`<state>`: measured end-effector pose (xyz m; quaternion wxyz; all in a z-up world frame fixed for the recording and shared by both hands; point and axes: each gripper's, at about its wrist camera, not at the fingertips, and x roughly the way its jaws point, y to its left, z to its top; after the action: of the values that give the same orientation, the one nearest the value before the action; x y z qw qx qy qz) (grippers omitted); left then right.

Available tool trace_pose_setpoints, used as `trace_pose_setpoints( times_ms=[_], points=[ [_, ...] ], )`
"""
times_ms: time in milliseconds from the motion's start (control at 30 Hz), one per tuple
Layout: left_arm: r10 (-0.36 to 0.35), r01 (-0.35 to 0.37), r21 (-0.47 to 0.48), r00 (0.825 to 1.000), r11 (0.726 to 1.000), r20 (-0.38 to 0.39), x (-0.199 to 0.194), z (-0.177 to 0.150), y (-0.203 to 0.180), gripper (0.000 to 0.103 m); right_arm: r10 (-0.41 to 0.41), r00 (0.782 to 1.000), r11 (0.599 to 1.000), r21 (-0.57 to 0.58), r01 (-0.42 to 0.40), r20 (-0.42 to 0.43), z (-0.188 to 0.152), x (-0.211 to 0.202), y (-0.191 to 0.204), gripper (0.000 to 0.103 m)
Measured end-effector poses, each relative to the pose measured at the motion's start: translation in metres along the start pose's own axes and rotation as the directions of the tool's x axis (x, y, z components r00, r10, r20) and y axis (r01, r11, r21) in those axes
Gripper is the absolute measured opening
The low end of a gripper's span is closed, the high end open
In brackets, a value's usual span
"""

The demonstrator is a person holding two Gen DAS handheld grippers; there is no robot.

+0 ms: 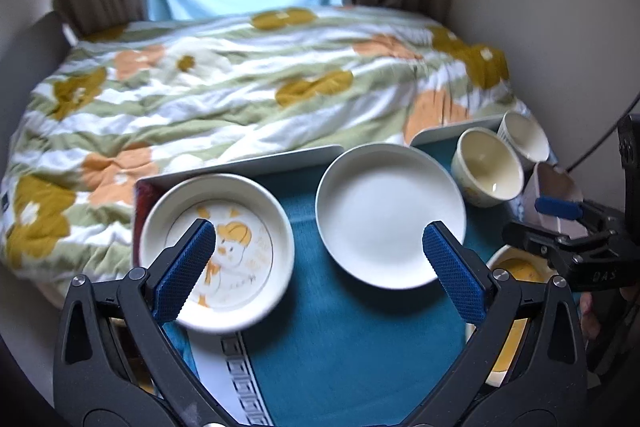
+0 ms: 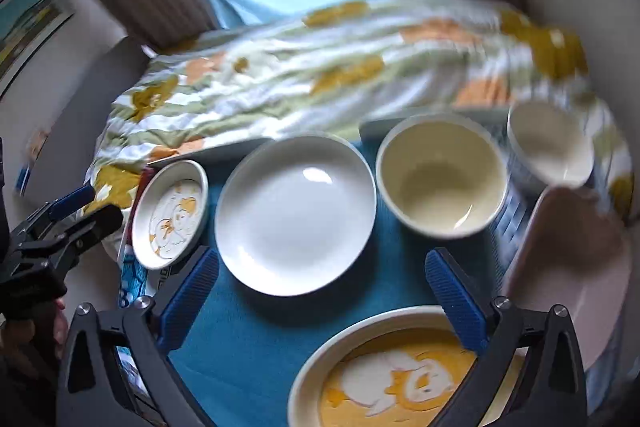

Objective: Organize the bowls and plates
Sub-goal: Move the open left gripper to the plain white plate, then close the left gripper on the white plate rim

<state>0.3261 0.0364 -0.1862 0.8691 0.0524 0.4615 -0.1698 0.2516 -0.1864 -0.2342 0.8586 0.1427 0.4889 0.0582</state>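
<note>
White glazed round plate [image 2: 294,213] mid teal cloth [image 2: 248,339]; both grippers [image 1: 318,257] [image 2: 322,285] agape, empty. Approach step; next, pick an edge to clamp.

Both cameras look steeply down and forward from close above the near edge of the teal worktop [image 1: 340,347], facing the bed [image 1: 240,79] and the curtains. The left view stands over the left side, the right view over the right. Both share the plain white plate [image 1: 390,213] at the middle.
</note>
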Motion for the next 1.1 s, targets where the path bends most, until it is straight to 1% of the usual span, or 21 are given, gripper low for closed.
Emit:
trace_pose_setpoints(
  times_ms=[67,100,167,200,233,267,333,367,400,433,500,567,600,633,667,700,767,833,933,1000,1100],
  points=[
    [-0.048,0.049,0.022,0.998,0.999,-0.045,0.024,0.011,0.004,0.103,-0.026,0.999,0.999,0.047,0.027,-0.035,-0.002,0.015,-0.005,0.103],
    [-0.081,0.084,0.03,0.994,0.996,-0.074,0.039,0.016,0.006,0.102,-0.034,0.998,0.997,0.063,0.038,-0.062,-0.002,0.024,-0.007,0.103],
    [-0.13,0.137,0.041,0.983,0.99,-0.128,0.064,0.024,0.007,0.098,-0.049,0.994,0.994,0.095,0.058,-0.096,-0.003,0.038,-0.011,0.103],
    [-0.159,0.17,0.047,0.972,0.984,-0.17,0.082,0.029,0.008,0.089,-0.044,0.993,0.992,0.115,0.057,-0.114,-0.003,0.045,-0.015,0.103],
    [-0.17,0.183,0.049,0.967,0.982,-0.192,0.091,0.03,0.007,0.079,-0.035,0.991,0.989,0.137,0.053,-0.13,-0.004,0.054,-0.019,0.102],
    [-0.189,0.206,0.051,0.954,0.977,-0.234,0.109,0.032,0.007,0.075,-0.032,0.99,0.987,0.151,0.053,-0.139,-0.004,0.059,-0.021,0.1],
    [-0.203,0.226,0.054,0.94,0.973,-0.274,0.126,0.033,0.008,0.061,-0.016,0.986,0.982,0.181,0.046,-0.164,-0.004,0.073,-0.026,0.09],
    [-0.212,0.239,0.056,0.93,0.969,-0.299,0.138,0.033,0.008,0.059,-0.015,0.985,0.981,0.188,0.048,-0.174,-0.004,0.077,-0.027,0.082],
    [-0.217,0.247,0.058,0.924,0.967,-0.314,0.144,0.033,0.008,0.055,-0.014,0.983,0.98,0.194,0.051,-0.184,-0.003,0.082,-0.028,0.074],
    [-0.221,0.254,0.06,0.917,0.965,-0.333,0.151,0.032,0.007,0.051,-0.013,0.981,0.979,0.199,0.052,-0.194,-0.002,0.087,-0.028,0.07],
    [-0.225,0.264,0.063,0.905,0.962,-0.362,0.163,0.03,0.007,0.046,-0.004,0.978,0.976,0.211,0.049,-0.21,-0.002,0.095,-0.031,0.059],
    [-0.231,0.276,0.067,0.895,0.959,-0.382,0.17,0.028,0.007,0.041,-0.018,0.979,0.978,0.201,0.06,-0.204,0.0,0.096,-0.03,0.055],
    [-0.234,0.281,0.069,0.891,0.957,-0.389,0.172,0.027,0.008,0.038,-0.018,0.98,0.979,0.197,0.058,-0.2,0.001,0.097,-0.029,0.048],
    [-0.235,0.285,0.072,0.888,0.956,-0.395,0.173,0.025,0.009,0.035,-0.019,0.979,0.979,0.194,0.059,-0.201,0.001,0.098,-0.029,0.045],
    [-0.234,0.287,0.076,0.886,0.955,-0.399,0.173,0.024,0.009,0.032,-0.024,0.979,0.98,0.19,0.064,-0.202,0.002,0.098,-0.029,0.042],
    [-0.233,0.288,0.081,0.884,0.954,-0.405,0.174,0.023,0.009,0.028,-0.027,0.979,0.981,0.185,0.065,-0.202,0.003,0.098,-0.028,0.035],
    [-0.228,0.288,0.092,0.883,0.953,-0.41,0.176,0.022,0.008,0.024,-0.02,0.978,0.981,0.184,0.059,-0.208,0.004,0.099,-0.029,0.029],
    [-0.217,0.282,0.105,0.887,0.954,-0.408,0.177,0.022,0.008,0.019,-0.02,0.977,0.982,0.179,0.059,-0.21,0.005,0.1,-0.028,0.024],
    [-0.208,0.273,0.114,0.893,0.955,-0.399,0.176,0.022,0.011,0.015,-0.046,0.976,0.984,0.159,0.082,-0.214,0.005,0.1,-0.027,0.019],
    [-0.2,0.267,0.122,0.898,0.956,-0.393,0.175,0.021,0.011,0.015,-0.047,0.976,0.983,0.162,0.083,-0.212,0.006,0.1,-0.027,0.019],
    [-0.163,0.241,0.167,0.911,0.956,-0.38,0.172,0.02,0.005,0.015,-0.058,0.976,0.984,0.151,0.091,-0.212,0.006,0.1,-0.024,0.019]
  ],
)
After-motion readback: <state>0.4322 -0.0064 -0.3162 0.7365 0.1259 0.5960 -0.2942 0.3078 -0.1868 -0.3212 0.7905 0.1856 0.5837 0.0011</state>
